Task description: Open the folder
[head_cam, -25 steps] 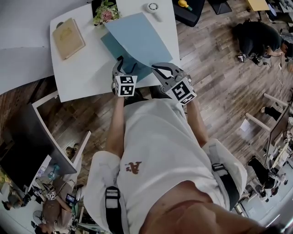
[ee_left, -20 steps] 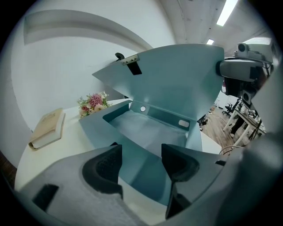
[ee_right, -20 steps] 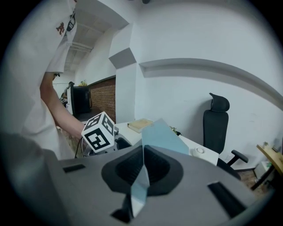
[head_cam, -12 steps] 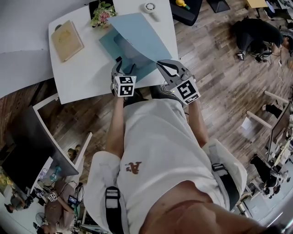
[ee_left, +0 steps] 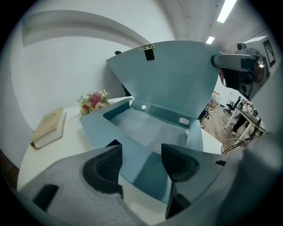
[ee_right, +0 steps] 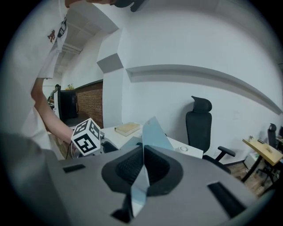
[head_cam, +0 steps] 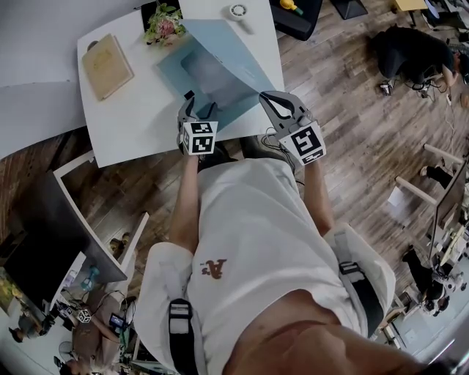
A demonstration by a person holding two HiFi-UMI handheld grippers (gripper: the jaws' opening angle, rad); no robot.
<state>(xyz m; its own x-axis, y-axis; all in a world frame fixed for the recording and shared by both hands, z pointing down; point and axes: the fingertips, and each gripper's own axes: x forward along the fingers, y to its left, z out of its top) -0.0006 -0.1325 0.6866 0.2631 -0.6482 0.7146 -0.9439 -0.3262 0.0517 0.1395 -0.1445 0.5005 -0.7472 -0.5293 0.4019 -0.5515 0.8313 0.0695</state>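
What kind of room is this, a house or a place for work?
Probably an office or lab workroom: a black office chair stands by the white table, long strip lights run along the ceiling, and another desk stands nearby.

Matt blue-grey folder (head_cam: 220, 58), smooth plastic look, smooth white table (head_cam: 139, 110) — wood-plank floor (head_cam: 352, 132)

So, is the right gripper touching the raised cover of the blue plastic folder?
Touching. The right gripper view shows the right gripper with its fingers shut on the edge of the blue plastic folder's raised cover.
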